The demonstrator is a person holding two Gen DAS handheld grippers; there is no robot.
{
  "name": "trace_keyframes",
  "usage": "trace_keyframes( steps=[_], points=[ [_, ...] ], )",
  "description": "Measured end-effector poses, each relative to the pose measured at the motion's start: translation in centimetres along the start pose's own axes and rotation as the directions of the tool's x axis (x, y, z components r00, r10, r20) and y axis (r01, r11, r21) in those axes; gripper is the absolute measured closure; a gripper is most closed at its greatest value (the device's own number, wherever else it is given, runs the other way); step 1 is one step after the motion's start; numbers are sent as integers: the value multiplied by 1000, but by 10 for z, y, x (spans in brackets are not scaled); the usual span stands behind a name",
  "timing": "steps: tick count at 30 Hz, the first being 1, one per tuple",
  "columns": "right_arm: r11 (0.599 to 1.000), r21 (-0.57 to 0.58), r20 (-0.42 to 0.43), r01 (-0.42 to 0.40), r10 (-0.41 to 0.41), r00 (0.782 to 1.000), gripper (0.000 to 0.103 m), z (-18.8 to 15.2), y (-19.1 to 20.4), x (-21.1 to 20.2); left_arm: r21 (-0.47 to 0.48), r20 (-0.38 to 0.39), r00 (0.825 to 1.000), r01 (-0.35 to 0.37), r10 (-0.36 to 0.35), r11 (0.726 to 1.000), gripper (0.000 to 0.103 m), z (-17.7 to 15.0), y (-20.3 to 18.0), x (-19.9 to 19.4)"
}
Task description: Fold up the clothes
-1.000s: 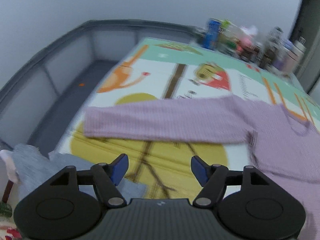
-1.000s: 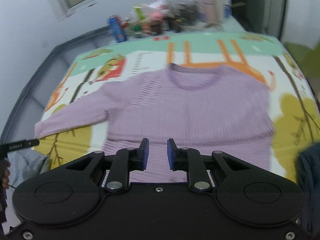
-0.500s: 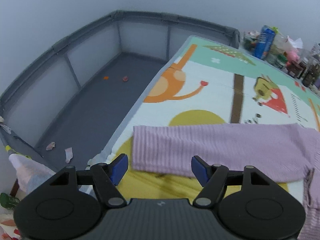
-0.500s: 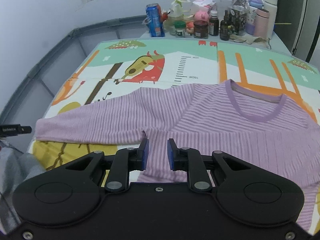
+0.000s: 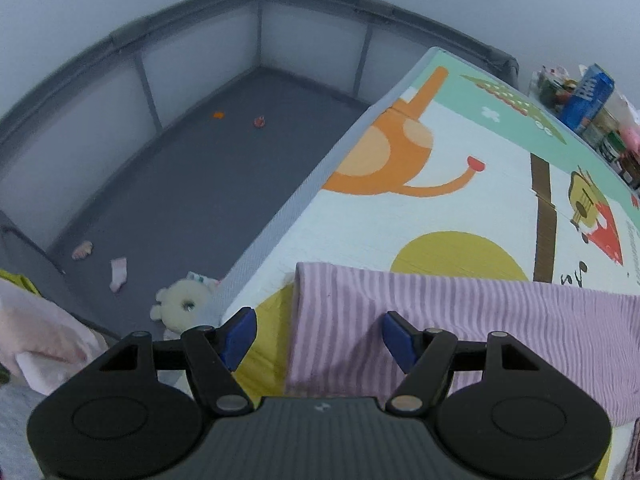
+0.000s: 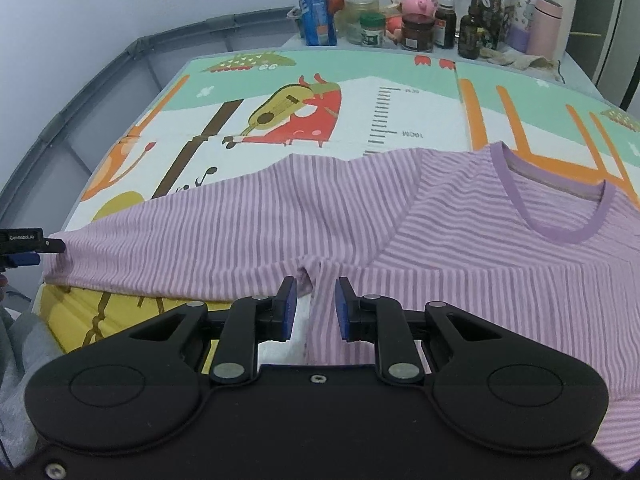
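Observation:
A purple striped sweater [image 6: 460,248] lies flat on the patterned play mat [image 6: 400,112], neckline [image 6: 560,216] to the right, one sleeve [image 6: 224,232] stretched out left. My left gripper [image 5: 318,336] is open wide just over the sleeve's cuff end [image 5: 336,320], one finger on each side of it. That gripper's tip [image 6: 32,246] also shows in the right wrist view, by the cuff. My right gripper [image 6: 316,305] hangs low over the armpit [image 6: 310,274], open by a narrow gap, with the sweater's side edge beneath that gap.
Bottles, jars and a blue can [image 6: 316,10] crowd the mat's far end. Left of the mat, a grey fenced floor [image 5: 192,184] holds a plush toy [image 5: 180,304] and a small sock [image 5: 118,274]. Grey cloth [image 6: 24,344] and pink cloth [image 5: 36,328] lie near me.
My left gripper has swung left and come down onto the cuff end. My right gripper has moved from the sweater's hem to the armpit. Neither opening has changed.

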State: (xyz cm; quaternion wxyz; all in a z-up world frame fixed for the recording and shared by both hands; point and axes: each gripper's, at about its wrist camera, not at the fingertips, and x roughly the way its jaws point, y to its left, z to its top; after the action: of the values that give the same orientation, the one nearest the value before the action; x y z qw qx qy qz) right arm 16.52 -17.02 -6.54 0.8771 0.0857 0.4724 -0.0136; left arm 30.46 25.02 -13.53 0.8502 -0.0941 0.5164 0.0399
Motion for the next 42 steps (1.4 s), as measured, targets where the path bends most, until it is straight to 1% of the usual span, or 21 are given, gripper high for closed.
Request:
trace_keyframes(
  steps=[1,3,5,6,7,8,11,18,22,27,36,39,42],
  points=[
    [1000,0,1,0,0,1000,84,1,-1,1,-13,-6,1000,10,-10,1000,37,-1,1,2],
    [1000,5,-1,2,-2,1000,84,2,-3,3,-35,-13,1000,19,-19,999,48,-2,1,4],
    [1000,10,-3,4,-4,1000,84,4,-6,5,-34,-15,1000,9,-9,999,76,-4,-3,5],
    [1000,12,-4,5,-5,1000,84,5,-7,6,-22,-15,1000,-6,5,1000,83,-4,-6,4],
    [1000,15,-5,6,-6,1000,84,5,-8,7,-12,-12,1000,-8,8,1000,93,-5,-9,3],
    [1000,17,-6,6,-6,1000,84,6,-9,8,-11,-6,1000,3,-3,1000,96,-5,-11,1],
    [999,33,-9,8,-8,1000,84,6,-16,8,-24,10,1000,21,-21,1000,100,-6,-18,-10],
    [998,56,4,13,-13,1000,84,2,-35,-6,0,61,997,43,-43,999,101,-7,-46,-43],
    [996,85,21,8,-10,1000,84,-1,-49,-19,21,79,993,91,-93,996,101,-11,-69,-64],
    [992,126,48,-4,-2,999,84,-5,-67,-41,81,98,983,150,-158,985,101,-20,-108,-91],
    [978,208,109,-13,-10,994,84,-27,-113,-90,183,110,958,242,-264,953,101,-38,-184,-129],
    [974,228,126,-11,-19,992,84,-36,-128,-105,215,108,946,277,-305,937,101,-44,-211,-141],
    [966,260,137,-10,-26,990,84,-46,-144,-119,250,96,931,319,-351,914,101,-52,-238,-150]
  ],
)
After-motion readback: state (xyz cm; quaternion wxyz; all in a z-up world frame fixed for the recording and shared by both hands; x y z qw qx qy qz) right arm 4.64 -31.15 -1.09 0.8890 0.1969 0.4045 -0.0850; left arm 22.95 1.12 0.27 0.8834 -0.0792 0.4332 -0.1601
